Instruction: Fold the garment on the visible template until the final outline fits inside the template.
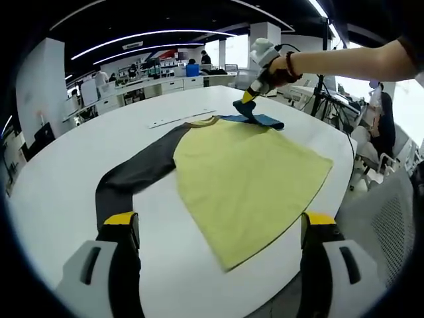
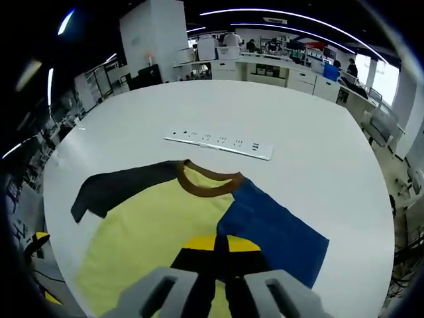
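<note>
The yellow T-shirt (image 2: 152,232) lies flat on the white table (image 2: 298,119), dark sleeve (image 1: 136,175) spread out. The right gripper (image 2: 220,262), jaws closed, pinches the blue sleeve (image 2: 278,232), folding it inward. The left gripper (image 1: 218,228) hovers, jaws wide apart, holding nothing. Judging by this, 1 sleeve fold is underway; the rest remains.

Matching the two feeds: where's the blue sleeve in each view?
Left gripper view: blue sleeve at upper centre, far end of the shirt, under the right gripper.
Right gripper view: blue sleeve at lower right, beside the gripper.
Shared landmark: brown collar.
</note>
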Action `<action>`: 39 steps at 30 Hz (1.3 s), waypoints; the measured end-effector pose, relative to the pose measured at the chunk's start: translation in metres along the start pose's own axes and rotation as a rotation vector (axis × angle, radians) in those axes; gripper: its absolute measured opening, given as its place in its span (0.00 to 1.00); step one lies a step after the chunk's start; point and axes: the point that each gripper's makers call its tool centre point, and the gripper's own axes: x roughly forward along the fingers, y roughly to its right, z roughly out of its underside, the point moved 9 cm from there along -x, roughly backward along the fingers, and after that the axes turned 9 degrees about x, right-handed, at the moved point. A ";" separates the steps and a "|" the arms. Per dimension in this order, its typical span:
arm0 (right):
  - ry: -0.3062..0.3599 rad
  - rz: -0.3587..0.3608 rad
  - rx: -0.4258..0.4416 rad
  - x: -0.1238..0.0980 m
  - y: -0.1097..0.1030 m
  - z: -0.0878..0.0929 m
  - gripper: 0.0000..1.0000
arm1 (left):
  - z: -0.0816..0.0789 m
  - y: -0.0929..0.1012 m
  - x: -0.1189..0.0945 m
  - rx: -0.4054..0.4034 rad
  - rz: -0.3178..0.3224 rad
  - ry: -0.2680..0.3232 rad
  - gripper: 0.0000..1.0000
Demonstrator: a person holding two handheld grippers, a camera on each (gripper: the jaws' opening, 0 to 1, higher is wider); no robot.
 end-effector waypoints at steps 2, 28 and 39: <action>0.001 -0.006 -0.003 0.001 -0.005 -0.001 0.00 | 0.000 -0.001 0.000 0.000 0.001 0.000 0.99; -0.019 -0.061 -0.125 0.026 -0.060 -0.016 0.00 | 0.004 -0.002 0.000 -0.003 0.004 -0.009 0.99; -0.011 -0.092 -0.155 0.030 -0.084 -0.018 0.00 | 0.009 -0.006 -0.003 -0.013 -0.006 -0.015 0.99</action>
